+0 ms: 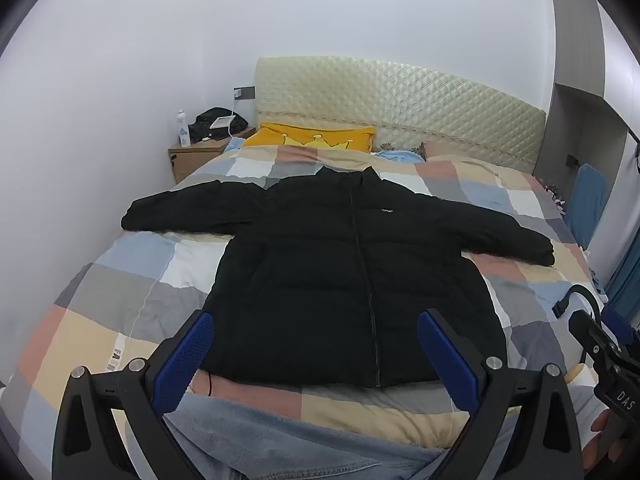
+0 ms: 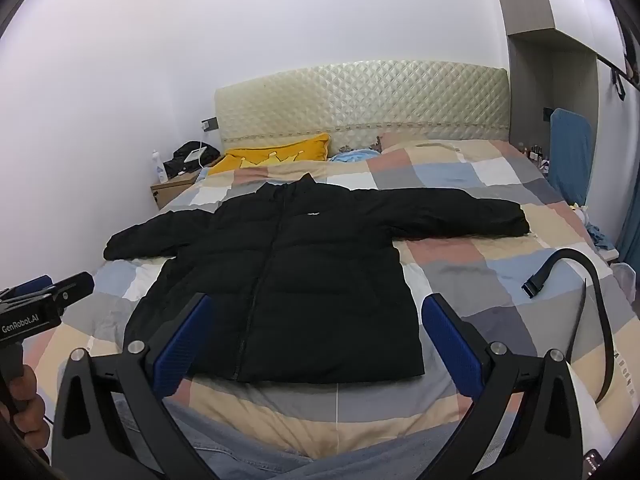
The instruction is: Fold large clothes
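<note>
- The left gripper (image 1: 316, 344), low in the left wrist view, hangs over the hem with its jaws spread as wide as they go and nothing between them.
- I judge no fold has begun; a sound first move is to take the left-of-frame sleeve (image 1: 176, 210) near its cuff and lay it across the chest.
- The black puffer jacket (image 1: 344, 280) lies flat, zipped, front up, mid-frame on the checked quilt (image 1: 120, 280), both sleeves stretched sideways, collar toward the headboard (image 1: 400, 96).
- The right gripper (image 2: 316, 340), low in its own view, is likewise fully open and empty, above the jacket's lower right corner.
- Padding is thick, so press folds down firmly.
</note>
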Demonstrator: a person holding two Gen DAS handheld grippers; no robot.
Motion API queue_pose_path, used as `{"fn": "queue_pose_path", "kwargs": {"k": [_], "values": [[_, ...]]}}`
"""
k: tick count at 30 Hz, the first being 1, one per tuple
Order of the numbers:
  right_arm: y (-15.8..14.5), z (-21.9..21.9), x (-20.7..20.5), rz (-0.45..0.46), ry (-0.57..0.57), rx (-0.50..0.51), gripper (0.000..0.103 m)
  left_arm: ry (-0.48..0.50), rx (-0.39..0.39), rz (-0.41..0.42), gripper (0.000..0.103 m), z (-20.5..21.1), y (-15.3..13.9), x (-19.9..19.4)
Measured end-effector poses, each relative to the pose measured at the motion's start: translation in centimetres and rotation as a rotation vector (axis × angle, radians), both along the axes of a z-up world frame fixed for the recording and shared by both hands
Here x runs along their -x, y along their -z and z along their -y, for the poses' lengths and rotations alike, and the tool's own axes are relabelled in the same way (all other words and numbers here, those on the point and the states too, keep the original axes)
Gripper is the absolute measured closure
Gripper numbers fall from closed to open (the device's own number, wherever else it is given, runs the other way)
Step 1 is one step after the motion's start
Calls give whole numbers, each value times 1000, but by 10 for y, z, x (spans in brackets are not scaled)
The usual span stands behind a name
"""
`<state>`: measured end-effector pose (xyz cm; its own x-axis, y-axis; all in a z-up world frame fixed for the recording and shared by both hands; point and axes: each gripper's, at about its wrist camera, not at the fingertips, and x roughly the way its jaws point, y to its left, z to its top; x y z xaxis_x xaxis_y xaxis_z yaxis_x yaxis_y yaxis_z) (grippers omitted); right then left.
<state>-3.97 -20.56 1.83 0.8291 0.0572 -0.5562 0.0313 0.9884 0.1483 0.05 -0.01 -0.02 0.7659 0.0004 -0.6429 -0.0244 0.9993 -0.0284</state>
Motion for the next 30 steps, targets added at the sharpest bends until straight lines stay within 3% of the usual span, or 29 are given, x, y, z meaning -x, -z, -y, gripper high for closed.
{"fn": "queue_pose_path", "kwargs": {"k": [30], "values": [[2,10,2,0,4,1,0,1,-7,9,0,1,1,1]]}}
